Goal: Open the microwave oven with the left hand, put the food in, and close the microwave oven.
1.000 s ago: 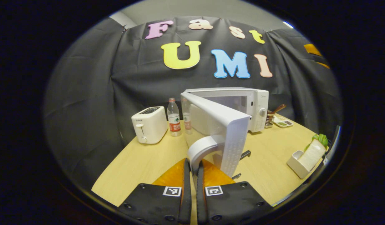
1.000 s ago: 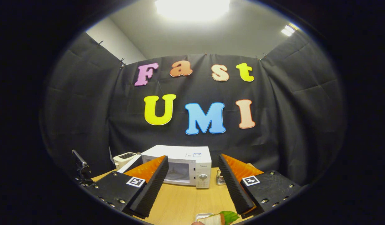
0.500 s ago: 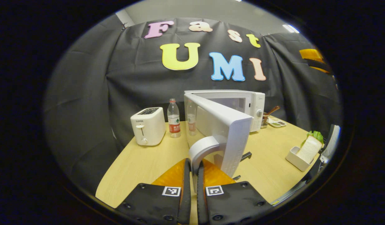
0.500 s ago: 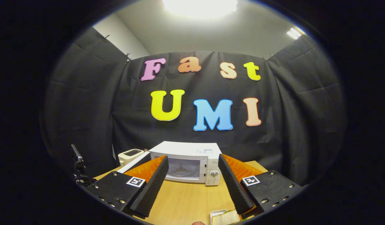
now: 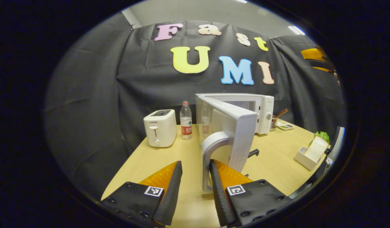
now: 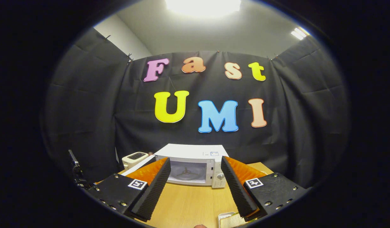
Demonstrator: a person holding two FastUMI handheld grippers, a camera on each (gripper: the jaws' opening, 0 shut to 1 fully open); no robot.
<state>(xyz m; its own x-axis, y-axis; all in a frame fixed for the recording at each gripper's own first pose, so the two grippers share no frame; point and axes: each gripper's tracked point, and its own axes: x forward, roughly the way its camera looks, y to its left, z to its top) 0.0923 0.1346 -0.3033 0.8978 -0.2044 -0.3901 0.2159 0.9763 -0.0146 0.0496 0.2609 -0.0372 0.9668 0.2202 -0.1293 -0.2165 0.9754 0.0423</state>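
The white microwave (image 5: 263,109) stands at the back of the table with its door (image 5: 242,126) swung wide open towards me. In the left gripper view, the curved grey door handle (image 5: 210,148) stands between the fingers of my left gripper (image 5: 195,163), close to the right-hand finger; the jaws are open and not pressing on it. A sandwich with lettuce sits in a small white dish (image 5: 313,150) at the table's right edge. My right gripper (image 6: 195,160) is open and empty, facing the microwave's open cavity (image 6: 186,172), with the dish (image 6: 228,219) just below it.
On the wooden table (image 5: 144,164), a white toaster (image 5: 160,128) and a water bottle (image 5: 186,122) stand left of the microwave. A second bottle (image 5: 206,122) shows through the door glass. A utensil holder and small tray (image 5: 282,122) sit right of the microwave.
My left gripper has opened and let go of the door handle. The door now stands a little wider. The right gripper has shifted slightly, bringing the microwave between its fingers.
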